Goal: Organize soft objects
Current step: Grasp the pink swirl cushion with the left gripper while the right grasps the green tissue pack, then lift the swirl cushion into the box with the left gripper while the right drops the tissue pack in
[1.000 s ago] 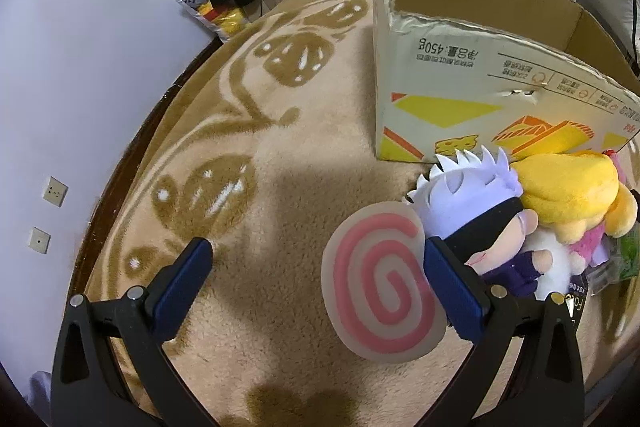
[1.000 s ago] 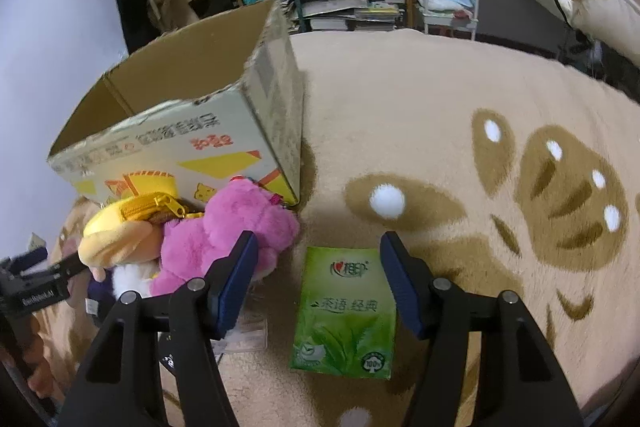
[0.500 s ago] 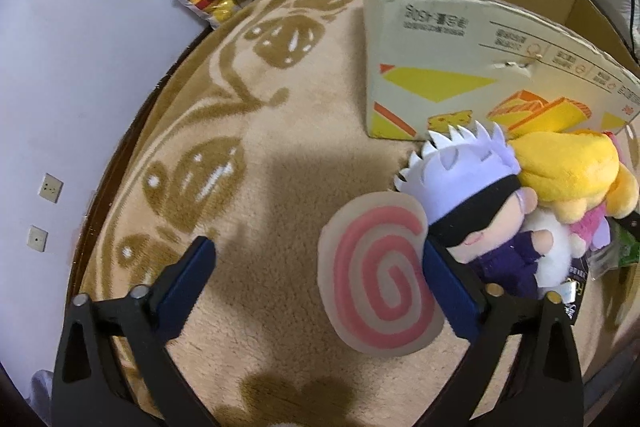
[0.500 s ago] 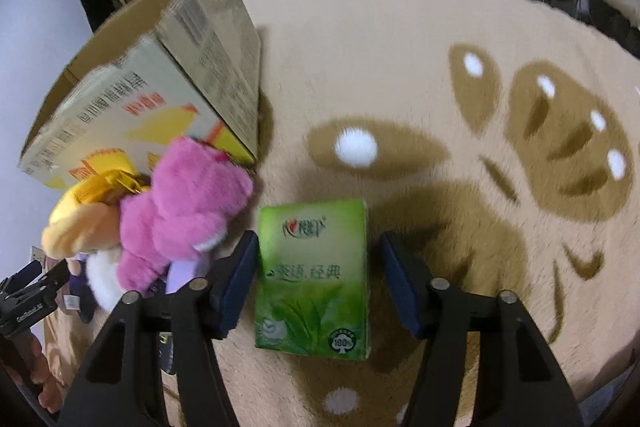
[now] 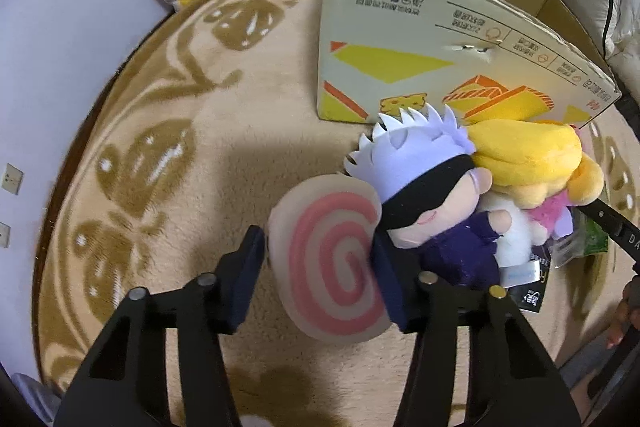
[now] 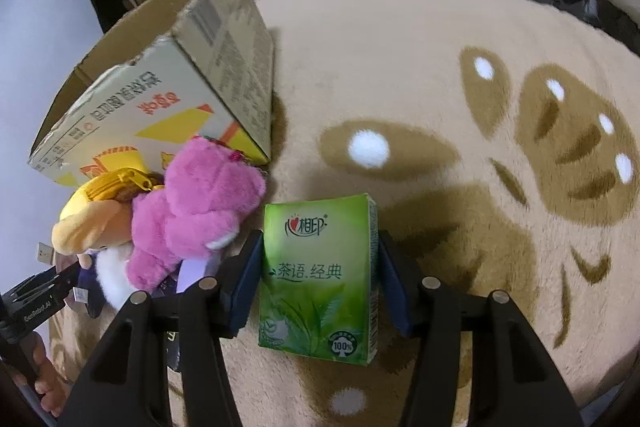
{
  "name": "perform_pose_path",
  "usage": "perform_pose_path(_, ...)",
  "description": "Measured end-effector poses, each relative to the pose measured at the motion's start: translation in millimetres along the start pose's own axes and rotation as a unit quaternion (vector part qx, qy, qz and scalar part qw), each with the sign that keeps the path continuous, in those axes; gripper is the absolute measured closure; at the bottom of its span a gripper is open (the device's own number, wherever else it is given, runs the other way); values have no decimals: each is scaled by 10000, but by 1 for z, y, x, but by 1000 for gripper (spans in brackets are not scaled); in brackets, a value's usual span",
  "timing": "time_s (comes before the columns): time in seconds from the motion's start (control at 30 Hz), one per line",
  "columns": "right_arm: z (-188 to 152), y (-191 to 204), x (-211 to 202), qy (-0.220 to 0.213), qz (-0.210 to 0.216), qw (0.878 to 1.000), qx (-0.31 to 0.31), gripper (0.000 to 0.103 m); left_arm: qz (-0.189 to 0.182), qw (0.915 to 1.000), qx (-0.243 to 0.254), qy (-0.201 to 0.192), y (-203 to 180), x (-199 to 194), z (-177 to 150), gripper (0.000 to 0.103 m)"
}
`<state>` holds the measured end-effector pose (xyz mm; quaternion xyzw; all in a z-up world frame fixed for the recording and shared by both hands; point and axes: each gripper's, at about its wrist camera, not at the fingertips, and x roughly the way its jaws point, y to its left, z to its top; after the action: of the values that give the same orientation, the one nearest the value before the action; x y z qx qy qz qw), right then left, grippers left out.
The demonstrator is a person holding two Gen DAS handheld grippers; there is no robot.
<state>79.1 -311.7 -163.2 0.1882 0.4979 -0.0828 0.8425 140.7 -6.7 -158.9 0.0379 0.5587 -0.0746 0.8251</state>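
Left gripper (image 5: 320,259) jaws closing on the pink-swirl cushion (image 5: 328,263) between its pads, right gripper (image 6: 320,279) clamped on the green tissue pack (image 6: 320,275) — each item gripped across its width, presumably for lifting into the cardboard box (image 5: 420,39) ahead.

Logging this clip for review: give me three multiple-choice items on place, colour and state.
1. The green tissue pack lies:
A. inside the cardboard box
B. on the beige carpet
C. atop the pink plush bear

2. The round spiral cushion is:
A. pink and cream
B. blue
C. green

3. The cardboard box is:
A. taped shut
B. flattened
C. open-topped

Answers: B, it rests on carpet between the right gripper fingers; A, pink swirl on cream; C, its brown inside shows.
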Motion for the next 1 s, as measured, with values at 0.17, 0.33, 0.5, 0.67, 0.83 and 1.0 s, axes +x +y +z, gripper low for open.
perform_pose_path(0.17,0,14,-13,-437,-91,9985,-324,46,-62,10000,-33,-36,1,-3,-1,58)
perform_pose_path(0.33,1,24,-30,-839,-227,9950,-494,46,42,9998,85,-155,-4,-11,-6,58)
perform_pose_path(0.5,-8,24,-51,-1039,-105,9935,-461,46,128,9992,239,-291,-9,-23,-13,62)
perform_pose_path(0.67,-12,24,-74,-1335,58,9901,-439,46,240,9970,376,-627,-15,-46,-19,62)
perform_pose_path(0.83,-13,37,-101,-1996,192,9770,-727,46,310,9903,475,-1265,-20,-78,-24,62)
perform_pose_path(1.0,-16,43,-122,-2513,340,9632,-892,46,357,9747,515,-2146,-24,-116,-31,61)
